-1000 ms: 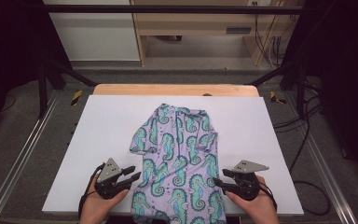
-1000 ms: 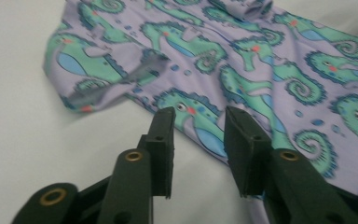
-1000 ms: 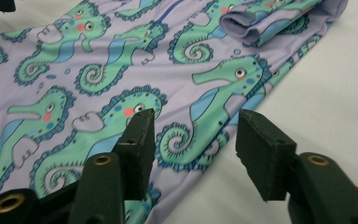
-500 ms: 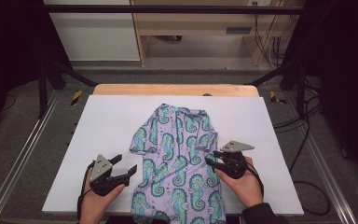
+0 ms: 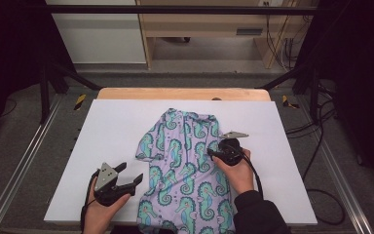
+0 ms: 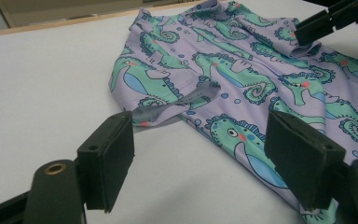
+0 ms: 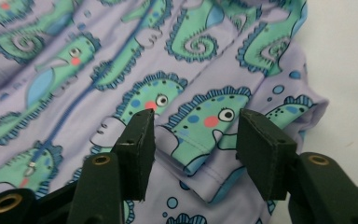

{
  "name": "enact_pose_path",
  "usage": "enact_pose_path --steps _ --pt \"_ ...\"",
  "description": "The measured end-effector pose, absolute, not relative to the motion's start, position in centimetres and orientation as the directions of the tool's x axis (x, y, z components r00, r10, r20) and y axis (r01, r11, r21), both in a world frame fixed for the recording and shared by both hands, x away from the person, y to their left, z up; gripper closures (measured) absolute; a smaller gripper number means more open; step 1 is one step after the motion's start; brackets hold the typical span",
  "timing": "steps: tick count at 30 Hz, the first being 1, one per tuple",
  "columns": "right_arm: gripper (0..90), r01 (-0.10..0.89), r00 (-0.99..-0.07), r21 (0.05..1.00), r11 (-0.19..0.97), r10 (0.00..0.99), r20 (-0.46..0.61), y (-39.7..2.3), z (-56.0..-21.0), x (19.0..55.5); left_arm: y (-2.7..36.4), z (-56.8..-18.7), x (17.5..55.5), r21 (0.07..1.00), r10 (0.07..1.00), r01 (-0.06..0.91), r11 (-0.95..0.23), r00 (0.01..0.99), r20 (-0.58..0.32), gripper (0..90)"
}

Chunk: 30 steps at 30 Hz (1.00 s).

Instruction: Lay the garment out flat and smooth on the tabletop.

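A lilac garment [image 5: 185, 161] printed with teal seahorses lies spread on the white table top [image 5: 112, 126], its lower end at the near edge. My left gripper [image 5: 130, 173] rests just left of the garment, open after its jaws have just been opening, with nothing between them. In the left gripper view the pads [image 6: 107, 163] frame bare table and a grey-lined sleeve edge [image 6: 186, 100] of the garment [image 6: 242, 79]. My right gripper [image 5: 213, 153] hovers over the garment's right side. Its jaws have just been opening; a folded sleeve [image 7: 200, 140] lies between the pads [image 7: 137, 147], which do not press on it.
A wooden table edge [image 5: 182, 93] runs along the far side of the white top. Metal rails [image 5: 24, 161] flank the table, and cables [image 5: 316, 146] lie on the floor at right. The right gripper's jaw [image 6: 326, 23] reaches into the left gripper view at top right.
The left gripper's jaws opened off the garment's left edge while that hand stayed put. The right gripper travelled away from me along the garment's right side to the sleeve.
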State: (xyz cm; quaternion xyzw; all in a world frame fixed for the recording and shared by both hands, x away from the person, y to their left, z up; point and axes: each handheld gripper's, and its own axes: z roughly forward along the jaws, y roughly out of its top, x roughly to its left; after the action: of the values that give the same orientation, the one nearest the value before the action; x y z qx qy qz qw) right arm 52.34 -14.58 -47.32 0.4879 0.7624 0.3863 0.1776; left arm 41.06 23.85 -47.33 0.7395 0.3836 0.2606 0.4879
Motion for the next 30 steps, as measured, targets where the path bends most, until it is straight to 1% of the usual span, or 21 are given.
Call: enact_pose_path --steps 2,7,9,10,15,16,19,24,30 --pt "51.7 0.614 -0.466 0.746 0.259 0.882 0.077 -14.3 -47.7 52.5 23.8 -47.3 41.0 0.922 0.822 0.313 -0.230 0.569 0.012 25.0" --pt "75.9 0.616 -0.482 0.733 0.289 0.874 0.060 -14.0 -48.0 52.6 23.7 -47.4 41.0 0.919 0.821 0.315 -0.236 0.570 0.016 25.7" --pt "84.5 0.609 -0.488 0.736 0.296 0.871 0.054 -14.0 -47.8 52.6 23.8 -47.4 41.0 0.919 0.823 0.316 -0.236 0.568 0.016 25.8" --pt "86.1 0.606 -0.489 0.737 0.298 0.871 0.050 -14.1 -47.6 52.6 23.8 -47.3 41.0 0.919 0.822 0.315 -0.237 0.569 0.017 25.9" --pt "87.6 0.583 -0.495 0.748 0.317 0.869 0.018 -14.8 -46.5 52.4 23.9 -47.2 40.9 0.920 0.825 0.315 -0.233 0.565 0.016 26.3" --pt "87.7 0.575 -0.494 0.749 0.329 0.869 -0.003 -15.2 -46.2 52.5 24.0 -47.2 40.9 0.920 0.825 0.313 -0.235 0.564 0.019 26.3" --pt "87.7 0.573 -0.474 0.752 0.326 0.880 -0.020 -16.7 -45.6 53.0 24.0 -47.0 40.8 0.921 0.826 0.310 -0.235 0.563 0.021 26.3" --pt "88.0 0.577 -0.419 0.753 0.317 0.906 -0.061 -20.2 -44.7 55.0 23.7 -46.7 40.8 0.920 0.821 0.307 -0.242 0.570 0.025 26.6" --pt "88.0 0.607 -0.358 0.730 0.313 0.928 -0.101 -24.0 -44.9 58.2 23.2 -46.0 41.8 0.908 0.813 0.321 -0.268 0.581 0.034 27.7"
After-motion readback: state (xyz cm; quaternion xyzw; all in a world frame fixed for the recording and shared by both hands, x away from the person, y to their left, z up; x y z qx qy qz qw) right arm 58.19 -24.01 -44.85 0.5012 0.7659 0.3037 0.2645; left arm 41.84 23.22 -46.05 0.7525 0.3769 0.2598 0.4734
